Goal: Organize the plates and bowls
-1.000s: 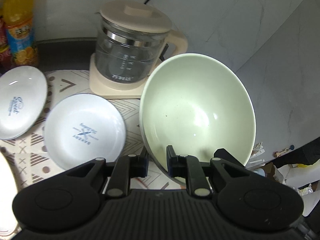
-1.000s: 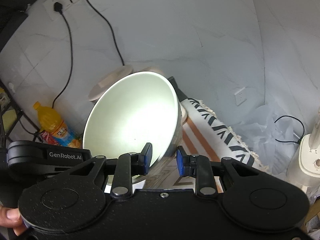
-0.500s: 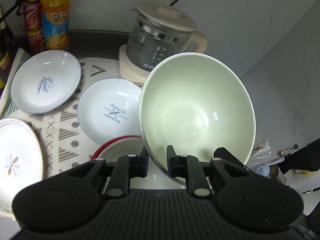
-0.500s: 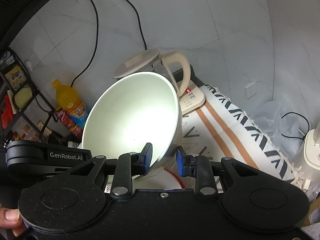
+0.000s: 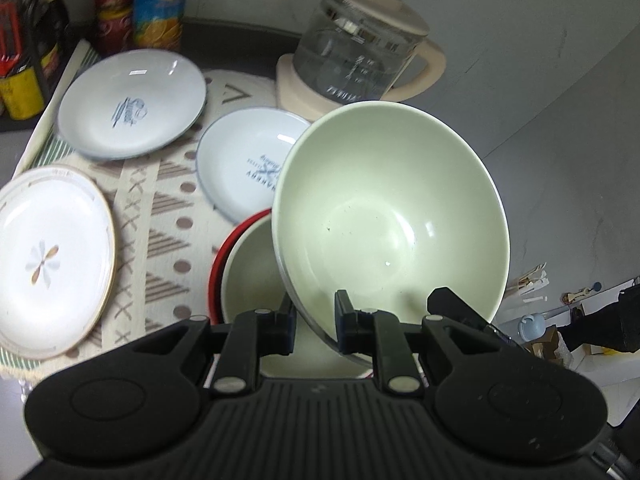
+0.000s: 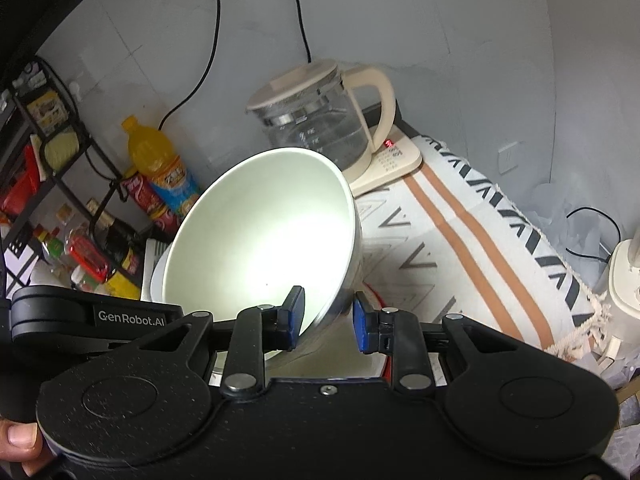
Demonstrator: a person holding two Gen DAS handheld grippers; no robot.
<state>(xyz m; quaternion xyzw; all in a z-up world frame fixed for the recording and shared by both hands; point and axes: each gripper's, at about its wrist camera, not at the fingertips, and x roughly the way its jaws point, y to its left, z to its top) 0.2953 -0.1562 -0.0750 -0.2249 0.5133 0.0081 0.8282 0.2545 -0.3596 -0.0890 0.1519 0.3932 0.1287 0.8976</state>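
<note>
A large pale green bowl (image 5: 392, 216) is held tilted in the air by both grippers, one on each side of its rim. My left gripper (image 5: 314, 320) is shut on its near rim. My right gripper (image 6: 326, 316) is shut on the opposite rim of the same bowl (image 6: 264, 236). Just below it sits a red-rimmed bowl (image 5: 244, 276) with a pale inside, on the patterned mat (image 5: 168, 216). Two white plates with blue print (image 5: 132, 104) (image 5: 248, 160) and a white plate with a flower and gold rim (image 5: 48, 256) lie on the mat.
A glass kettle (image 5: 360, 48) on a cream base stands at the back, also in the right wrist view (image 6: 320, 120). An orange juice bottle (image 6: 160, 164), a cola bottle and a rack of condiments (image 6: 60, 216) stand at the left. Cables hang down the wall.
Both grippers have carried the green bowl back and down toward the mat. The red-rimmed bowl has come fully into view beneath it, and the flower plate shows at the left.
</note>
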